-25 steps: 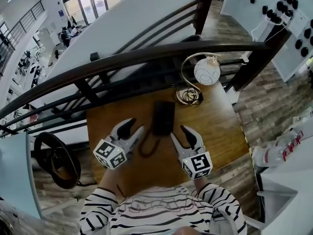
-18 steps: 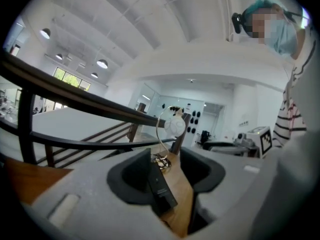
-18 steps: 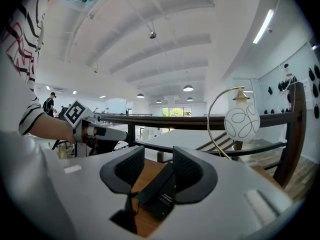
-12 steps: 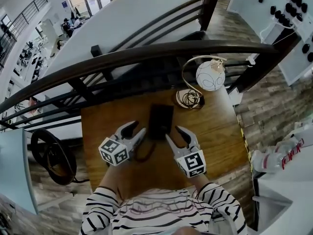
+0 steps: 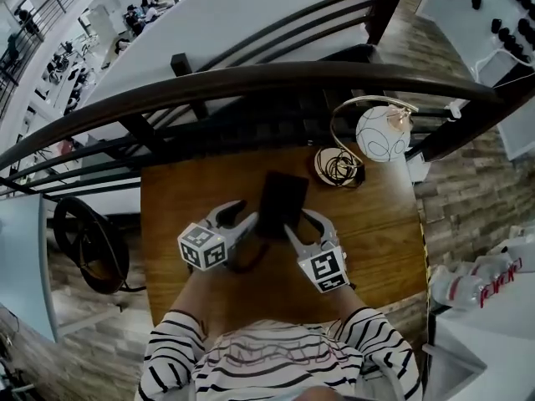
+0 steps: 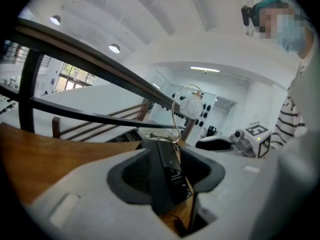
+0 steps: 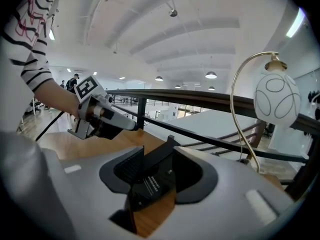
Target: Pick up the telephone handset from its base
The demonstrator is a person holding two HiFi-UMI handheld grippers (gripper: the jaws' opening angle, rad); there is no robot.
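A black telephone [image 5: 281, 200] lies on the wooden table [image 5: 180, 199]; I cannot tell its handset from its base. A dark cord [image 5: 249, 261] loops from its near end. My left gripper [image 5: 241, 217] is open just left of the phone's near end, and my right gripper [image 5: 303, 224] is open just right of it. In the left gripper view the telephone [image 6: 167, 166] shows between the wide-apart jaws of that gripper [image 6: 165, 181], untouched. The right gripper view likewise frames the telephone [image 7: 152, 181] in the gap of that gripper [image 7: 155, 184], with no pad pressing on it.
A lamp with a white globe [image 5: 383, 134] and a coiled wire base [image 5: 338, 167] stands at the table's far right corner. A dark railing [image 5: 251, 82] runs along the far edge. A black round stool [image 5: 88, 241] sits on the floor to the left.
Both grippers have moved forward and lower, closing in on the near end of the telephone from either side. The telephone has not moved.
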